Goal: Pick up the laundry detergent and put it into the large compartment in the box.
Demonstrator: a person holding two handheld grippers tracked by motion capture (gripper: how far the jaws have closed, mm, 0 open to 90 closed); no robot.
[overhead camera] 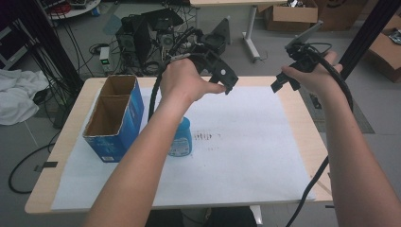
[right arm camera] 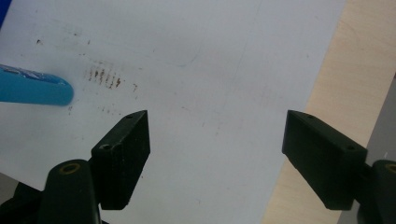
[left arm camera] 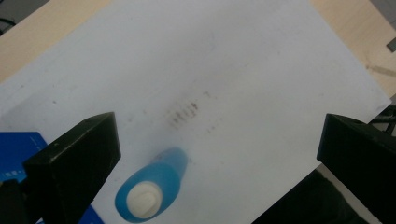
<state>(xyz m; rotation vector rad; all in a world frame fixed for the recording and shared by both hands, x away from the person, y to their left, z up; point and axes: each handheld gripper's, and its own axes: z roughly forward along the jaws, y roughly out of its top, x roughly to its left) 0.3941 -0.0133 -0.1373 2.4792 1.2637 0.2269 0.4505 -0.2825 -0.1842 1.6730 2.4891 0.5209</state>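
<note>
Wide open and holding nothing, both left gripper [left arm camera: 217, 154] and right gripper [right arm camera: 215, 154], with blue bottle [left arm camera: 152, 189] standing just below the left one, beside blue box [overhead camera: 113, 118] farther off; could tip over if bumped sideways.

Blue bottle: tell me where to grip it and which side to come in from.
Grip the blue bottle around its body, below the white cap. It stands upright on the white paper, beside the blue box, so come from above or from the open side away from the box. The left gripper hangs above it, jaws wide apart, and probably suits best.
</note>
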